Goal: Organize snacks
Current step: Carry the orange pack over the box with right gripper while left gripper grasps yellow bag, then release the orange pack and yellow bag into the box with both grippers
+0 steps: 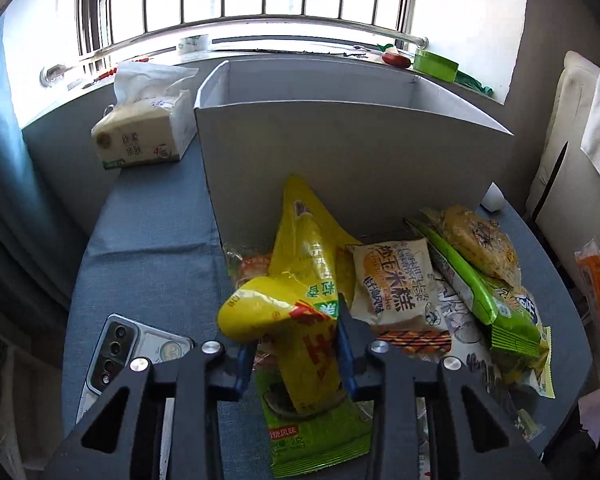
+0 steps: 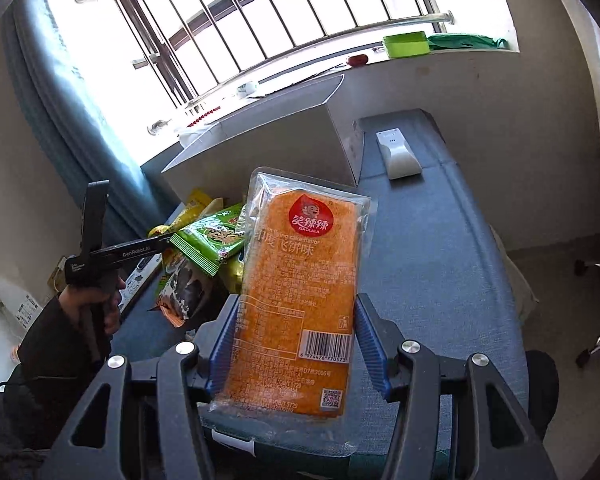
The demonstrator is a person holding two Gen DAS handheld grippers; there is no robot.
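Yellow packet: glossy crinkled plastic film. Orange packet: clear shiny wrap. Box: matt white card. Table: woven blue cloth. Fingers: ribbed blue plastic. Window bars: polished metal.

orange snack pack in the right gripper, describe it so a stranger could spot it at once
Start at the white box below the barred window. In front of it the right gripper clamps an upright orange snack pack: clear wrapper, red round logo, barcode, unlike the green and yellow packets nearby.
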